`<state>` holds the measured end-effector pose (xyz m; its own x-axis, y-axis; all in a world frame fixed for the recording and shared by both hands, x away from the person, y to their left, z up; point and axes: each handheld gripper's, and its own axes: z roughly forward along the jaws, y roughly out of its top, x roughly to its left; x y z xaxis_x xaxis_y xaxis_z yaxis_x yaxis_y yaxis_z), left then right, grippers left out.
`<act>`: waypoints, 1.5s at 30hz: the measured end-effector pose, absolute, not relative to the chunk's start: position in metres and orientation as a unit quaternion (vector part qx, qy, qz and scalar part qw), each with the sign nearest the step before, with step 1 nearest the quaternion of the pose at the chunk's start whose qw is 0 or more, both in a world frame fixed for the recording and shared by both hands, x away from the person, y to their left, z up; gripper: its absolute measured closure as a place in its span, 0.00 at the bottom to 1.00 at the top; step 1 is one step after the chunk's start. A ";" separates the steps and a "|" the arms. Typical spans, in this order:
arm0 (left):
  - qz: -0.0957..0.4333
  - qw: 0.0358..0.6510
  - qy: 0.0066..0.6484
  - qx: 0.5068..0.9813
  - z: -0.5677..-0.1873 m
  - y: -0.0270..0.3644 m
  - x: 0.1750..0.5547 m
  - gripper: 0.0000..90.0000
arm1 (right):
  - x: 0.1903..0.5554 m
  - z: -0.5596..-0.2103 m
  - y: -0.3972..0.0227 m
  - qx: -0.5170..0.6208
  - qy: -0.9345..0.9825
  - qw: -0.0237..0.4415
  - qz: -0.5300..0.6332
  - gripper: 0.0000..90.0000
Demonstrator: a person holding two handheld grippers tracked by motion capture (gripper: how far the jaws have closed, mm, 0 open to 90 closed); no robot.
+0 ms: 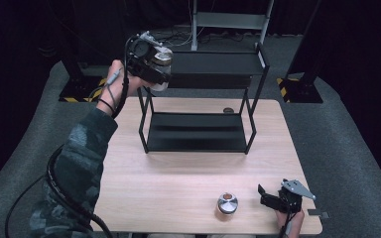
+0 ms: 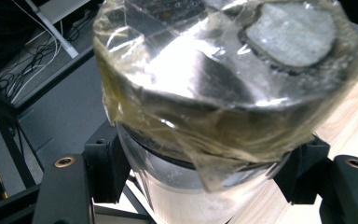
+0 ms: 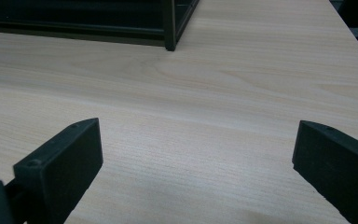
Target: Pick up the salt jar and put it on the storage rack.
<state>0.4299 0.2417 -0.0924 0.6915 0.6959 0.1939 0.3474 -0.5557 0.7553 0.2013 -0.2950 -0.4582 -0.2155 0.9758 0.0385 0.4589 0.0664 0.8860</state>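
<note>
Left tool (image 1: 155, 69): raised at left end of black rack's (image 1: 213, 63) top shelf, clenched on clear jar (image 1: 161, 67). Jar: metal lid wrapped in yellowish tape, held off surface (image 1: 178, 173), pads pressing both sides of its body below lid in left gripper view.
Black two-tier rack: stands at far middle of surface.
Second jar (image 1: 226, 204): upright on near edge of surface, metal lid up, just beside right tool.
Right tool (image 1: 268, 195): low near right front corner, released, jaws wide apart, nothing between.
</note>
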 end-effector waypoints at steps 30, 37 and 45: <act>0.252 0.377 0.317 0.833 -0.077 0.229 0.442 0.34 | 0.202 -0.458 -0.296 0.542 0.662 0.310 0.415 0.00; 0.254 0.386 0.323 0.826 -0.083 0.225 0.446 0.34 | 0.202 -0.458 -0.296 0.542 0.661 0.310 0.415 0.00; 0.260 0.398 0.341 0.811 -0.091 0.224 0.451 0.34 | 0.201 -0.458 -0.296 0.542 0.661 0.310 0.416 0.00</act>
